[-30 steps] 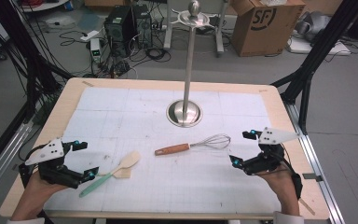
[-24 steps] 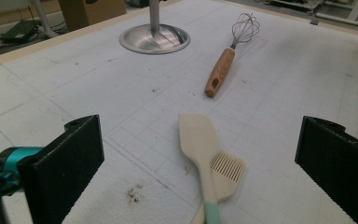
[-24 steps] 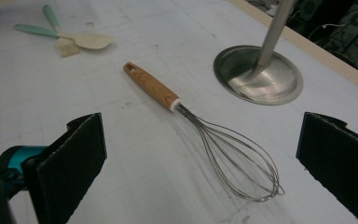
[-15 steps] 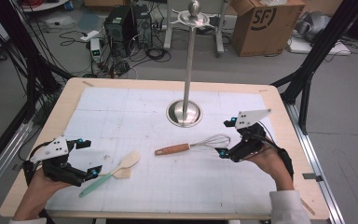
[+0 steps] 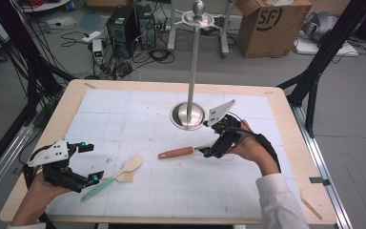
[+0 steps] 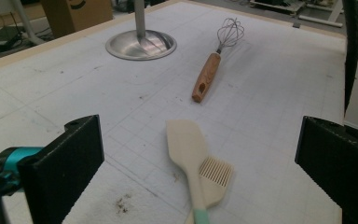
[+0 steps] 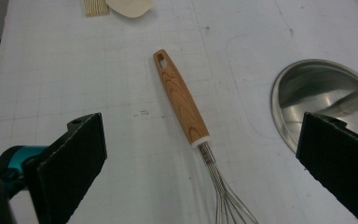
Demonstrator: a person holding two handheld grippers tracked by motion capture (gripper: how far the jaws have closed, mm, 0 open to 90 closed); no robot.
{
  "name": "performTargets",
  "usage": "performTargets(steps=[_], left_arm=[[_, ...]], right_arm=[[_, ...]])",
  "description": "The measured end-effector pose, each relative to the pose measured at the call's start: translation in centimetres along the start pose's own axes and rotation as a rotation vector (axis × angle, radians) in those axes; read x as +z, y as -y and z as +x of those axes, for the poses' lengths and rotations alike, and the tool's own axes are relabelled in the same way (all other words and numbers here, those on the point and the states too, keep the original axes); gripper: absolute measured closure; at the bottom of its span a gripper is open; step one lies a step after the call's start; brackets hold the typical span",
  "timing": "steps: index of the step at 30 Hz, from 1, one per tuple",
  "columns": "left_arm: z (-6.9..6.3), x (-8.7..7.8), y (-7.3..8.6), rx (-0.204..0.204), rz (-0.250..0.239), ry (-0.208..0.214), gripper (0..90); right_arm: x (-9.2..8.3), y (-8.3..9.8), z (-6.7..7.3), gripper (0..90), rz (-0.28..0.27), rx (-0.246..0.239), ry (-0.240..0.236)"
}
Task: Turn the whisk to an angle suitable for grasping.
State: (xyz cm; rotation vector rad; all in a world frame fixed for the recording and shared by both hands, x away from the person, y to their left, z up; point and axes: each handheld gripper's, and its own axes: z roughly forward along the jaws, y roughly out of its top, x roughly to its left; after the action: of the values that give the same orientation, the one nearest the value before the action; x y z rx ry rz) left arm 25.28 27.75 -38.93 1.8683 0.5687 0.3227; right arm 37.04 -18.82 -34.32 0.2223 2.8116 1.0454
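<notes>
Hovering over the whisk (image 7: 191,135) with the right gripper (image 5: 214,151), fingers spread wide apart and straddling the joint between wooden handle and wire, presumably lining up for a grasp there. Lying flat on the table (image 5: 286,191), just in front of the metal stand base (image 5: 188,116), handle pointing away from the gripper. Waiting well to the left of the stand base with the left gripper (image 5: 89,164), fingers likewise apart and clamping nothing, facing the spatula (image 6: 189,154) and the small comb-like piece (image 6: 214,175) under it. Crowding the wire end: the stand base, likely tightening the approach.
</notes>
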Motion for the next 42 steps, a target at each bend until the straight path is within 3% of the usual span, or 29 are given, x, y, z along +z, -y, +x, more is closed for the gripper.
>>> performTargets(steps=[7, 11, 20, 21, 22, 27, 32, 35, 36, 39, 42], left_arm=[[0.0, 0.1, 0.0, 0.000, 0.004, 0.002, 1.7], [0.0, 0.0, 0.0, 0.001, -0.001, 0.002, 1.7], [-0.1, 0.1, 0.0, 0.009, 0.007, 0.012, 1.7], [-0.1, 0.1, 0.0, 0.008, 0.005, 0.013, 1.7], [-0.1, 0.1, 0.0, 0.008, 0.006, 0.012, 1.7], [-0.2, 0.2, 0.0, 0.016, 0.013, 0.018, 1.7], [-0.2, 0.2, -0.1, 0.014, 0.006, 0.018, 1.7], [-0.3, 0.2, -0.1, 0.015, 0.007, 0.020, 1.7], [-0.3, 0.2, -0.1, 0.015, 0.008, 0.020, 1.7], [-0.3, 0.2, -0.1, 0.015, 0.008, 0.020, 1.7], [-0.2, 0.1, -0.1, 0.016, 0.008, 0.018, 1.7]], right_arm=[[2.9, -1.0, -0.3, 5.1, 0.079, -0.052, -0.054], [4.7, -0.8, -0.5, 5.1, 0.135, -0.045, -0.088], [7.6, -0.8, -0.5, 6.6, 0.228, -0.053, -0.101], [7.8, -0.8, -0.3, 9.5, 0.254, -0.032, -0.106], [8.0, -0.7, -0.5, 16.0, 0.247, -0.059, -0.116], [8.9, -0.6, -0.7, 18.4, 0.277, -0.036, -0.120], [9.5, -0.6, -0.6, 32.1, 0.319, -0.026, -0.128], [10.2, -0.4, -1.0, 38.5, 0.314, -0.065, -0.144], [10.1, -0.4, -0.7, 41.3, 0.344, -0.038, -0.135], [10.2, -0.5, -0.6, 49.8, 0.364, -0.052, -0.104], [10.3, -0.6, -0.7, 57.5, 0.356, -0.114, -0.075]])
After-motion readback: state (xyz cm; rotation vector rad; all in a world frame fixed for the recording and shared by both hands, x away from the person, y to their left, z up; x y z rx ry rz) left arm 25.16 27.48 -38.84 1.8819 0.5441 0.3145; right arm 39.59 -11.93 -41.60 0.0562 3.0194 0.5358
